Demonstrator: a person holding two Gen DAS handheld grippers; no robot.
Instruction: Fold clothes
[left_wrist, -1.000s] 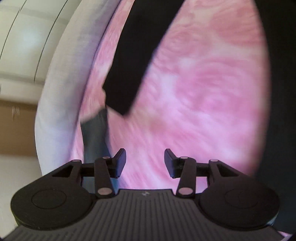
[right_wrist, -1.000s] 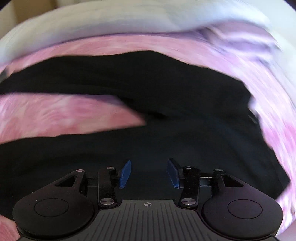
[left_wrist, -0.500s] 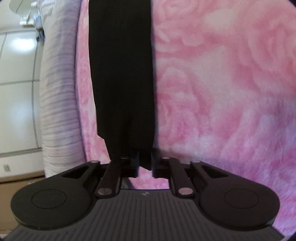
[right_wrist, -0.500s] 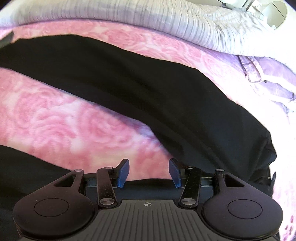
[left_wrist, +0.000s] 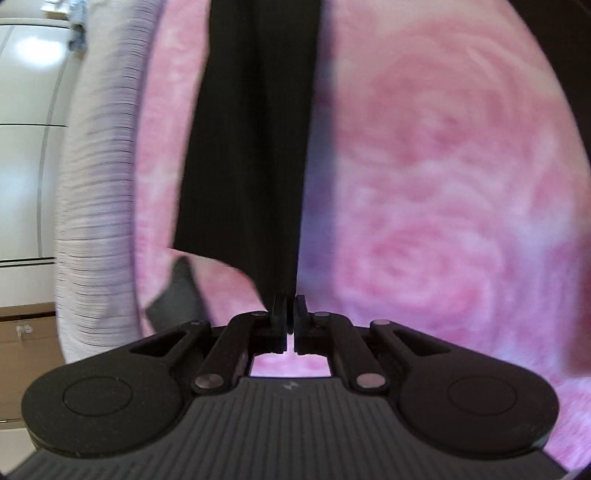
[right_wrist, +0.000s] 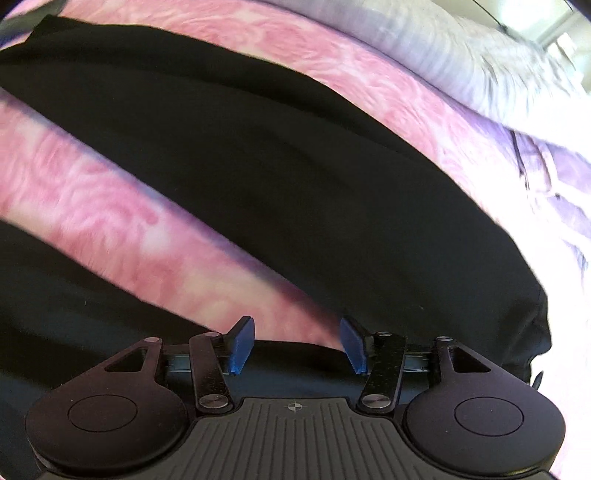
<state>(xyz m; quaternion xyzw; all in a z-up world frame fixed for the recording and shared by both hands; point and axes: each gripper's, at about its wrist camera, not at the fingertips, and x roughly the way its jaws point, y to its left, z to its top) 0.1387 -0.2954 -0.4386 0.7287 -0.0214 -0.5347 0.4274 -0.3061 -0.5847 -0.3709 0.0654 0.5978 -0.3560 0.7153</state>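
Bed: pink rose blanket (left_wrist: 424, 184) under black garment (right_wrist: 295, 166).
Left hand-held gripper (left_wrist: 290, 314): open a second ago, now pinched shut on garment's narrow end, lifting it.
Right hand-held gripper (right_wrist: 297, 345): jaws just widening, empty, over garment's edge.
Meaning: fold starting.

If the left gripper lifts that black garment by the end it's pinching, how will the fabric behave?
Probably floppy: the black garment hangs as a long strip from the shut left gripper, one corner drooping. It looks thin and light, lying flat with soft ripples on the pink blanket. The rest would likely trail and drag.
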